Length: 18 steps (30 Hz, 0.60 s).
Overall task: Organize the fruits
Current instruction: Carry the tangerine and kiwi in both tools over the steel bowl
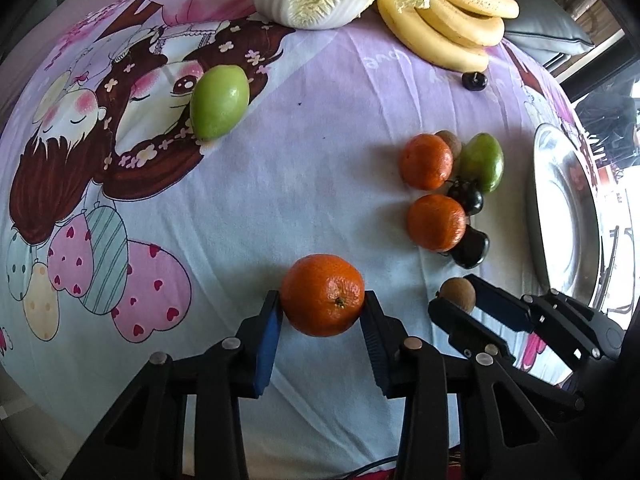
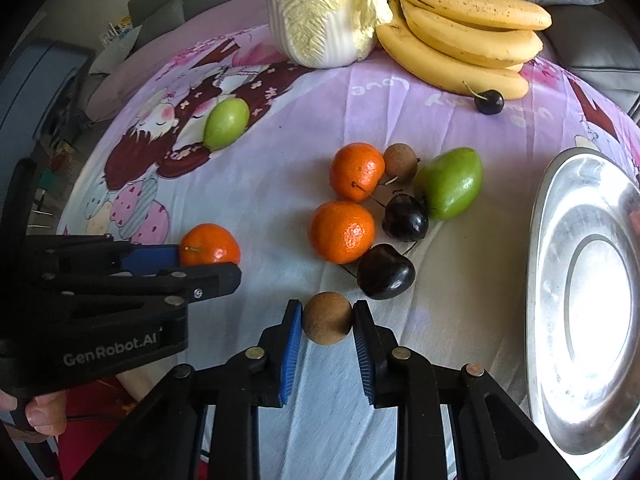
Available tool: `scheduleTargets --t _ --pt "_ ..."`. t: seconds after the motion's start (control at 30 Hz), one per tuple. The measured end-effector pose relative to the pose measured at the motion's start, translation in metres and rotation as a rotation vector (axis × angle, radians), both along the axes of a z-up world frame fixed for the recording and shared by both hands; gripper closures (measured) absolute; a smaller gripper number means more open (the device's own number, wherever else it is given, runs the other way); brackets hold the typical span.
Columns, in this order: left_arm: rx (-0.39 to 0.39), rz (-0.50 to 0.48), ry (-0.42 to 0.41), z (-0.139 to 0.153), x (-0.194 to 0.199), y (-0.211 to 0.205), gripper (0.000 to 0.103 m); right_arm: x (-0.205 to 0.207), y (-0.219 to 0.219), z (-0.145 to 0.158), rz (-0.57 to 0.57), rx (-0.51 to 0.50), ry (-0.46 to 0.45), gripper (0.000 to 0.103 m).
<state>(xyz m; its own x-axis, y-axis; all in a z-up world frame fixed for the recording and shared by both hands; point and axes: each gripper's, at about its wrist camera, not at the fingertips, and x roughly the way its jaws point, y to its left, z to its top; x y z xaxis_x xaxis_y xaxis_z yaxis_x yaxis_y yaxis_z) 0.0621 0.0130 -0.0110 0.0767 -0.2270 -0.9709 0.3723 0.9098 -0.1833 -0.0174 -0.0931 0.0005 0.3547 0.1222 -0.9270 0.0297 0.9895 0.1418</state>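
Note:
My left gripper (image 1: 322,301) is shut on an orange tangerine (image 1: 320,292) that rests on the cartoon-printed cloth (image 1: 248,208); both blue pads press its sides. My right gripper (image 2: 327,309) is shut on a small brown round fruit (image 2: 327,320) just to the right of it. In the right wrist view the left gripper (image 2: 208,260) and its tangerine (image 2: 210,246) show at the left. A cluster lies beyond: two tangerines (image 2: 343,232), two dark cherries (image 2: 404,218), a green fruit (image 2: 450,188) and another brown fruit (image 2: 400,162).
A steel plate (image 2: 552,280) lies at the right edge. At the back are a bunch of bananas (image 2: 460,40) and a napa cabbage (image 2: 324,12), with one cherry (image 2: 489,102) by the bananas. A lone green fruit (image 2: 226,123) sits at the left. A thumb (image 2: 44,412) shows bottom left.

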Motion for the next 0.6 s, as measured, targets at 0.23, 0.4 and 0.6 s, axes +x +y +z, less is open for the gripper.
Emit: scheduleTargets --t 0.23,0.4,0.6 --pt "-0.037 0.006 -0.031 0.033 -0.005 -0.004 0.062 -0.006 -0.014 0.026 -0.027 0.02 -0.062 0.075" --pt "-0.058 0.007 -0.054 0.054 -0.002 -0.016 0.062 -0.004 -0.034 0.041 -0.066 0.02 -0.1 0.075" --pt "-0.09 0.003 -0.084 0.061 -0.001 -0.038 0.062 -0.001 -0.07 0.048 -0.163 0.016 -0.116 0.075"
